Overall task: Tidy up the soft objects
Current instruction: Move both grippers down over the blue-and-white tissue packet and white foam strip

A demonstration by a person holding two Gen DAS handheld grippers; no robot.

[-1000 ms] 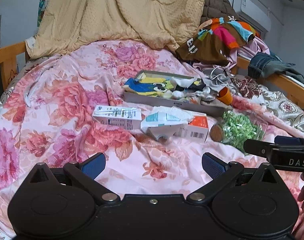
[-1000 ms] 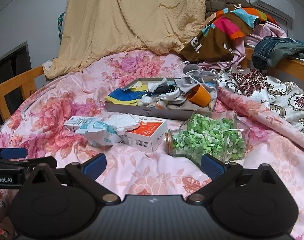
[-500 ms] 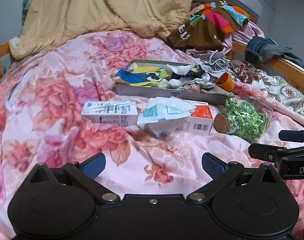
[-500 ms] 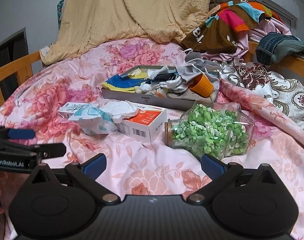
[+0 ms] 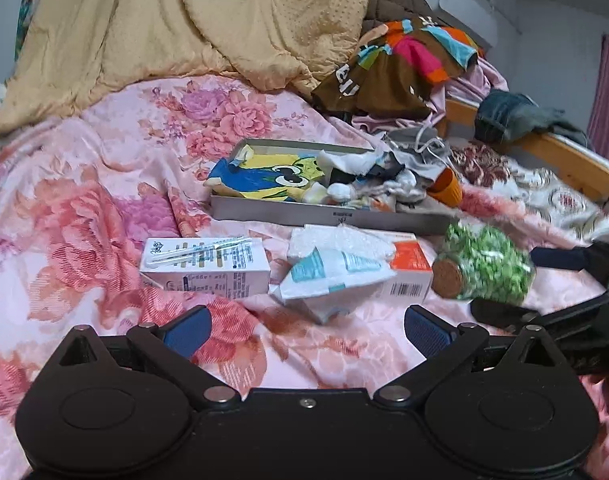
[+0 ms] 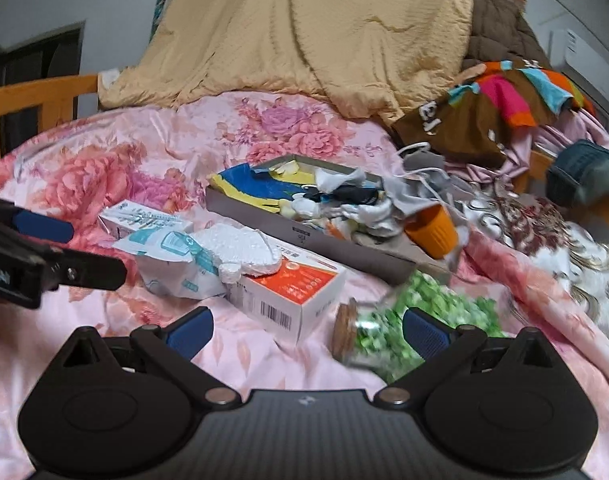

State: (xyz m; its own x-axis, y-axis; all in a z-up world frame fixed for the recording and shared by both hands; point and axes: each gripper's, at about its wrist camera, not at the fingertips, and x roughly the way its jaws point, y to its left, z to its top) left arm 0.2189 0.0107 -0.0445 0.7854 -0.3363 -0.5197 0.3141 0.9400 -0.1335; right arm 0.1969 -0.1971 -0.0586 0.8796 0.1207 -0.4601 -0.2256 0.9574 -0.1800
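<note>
The soft tissue pack (image 5: 332, 276), a crumpled white-and-teal pouch, lies on the floral bedspread (image 5: 84, 216) in the left wrist view, just past the left gripper (image 5: 304, 330), toward 12 o'clock. It leans against the orange-and-white box (image 5: 408, 272) at its 3 o'clock, with a white carton (image 5: 204, 266) close by at its 9 o'clock. Its long axis runs roughly 8 to 2 o'clock, the teal printed end pointing up-right. The left gripper's fingers are spread wide and hold nothing. Beyond, at 12 o'clock, the grey tray (image 5: 324, 216) already holds cloth items.

In the right wrist view the pack (image 6: 176, 256) sits at 11 o'clock from the right gripper (image 6: 306, 328), with a white foam piece (image 6: 244, 250) resting on its right part and on the box. Here its long axis runs about 10 to 4 o'clock. The right gripper is likewise spread and empty; a blurred jar of green bits (image 6: 388, 328) lies just beside its right finger.

I judge this the approach step. The next move probably calls for lowering one gripper over the pack's narrower middle, across its long axis, and closing gently without catching the box.
</note>
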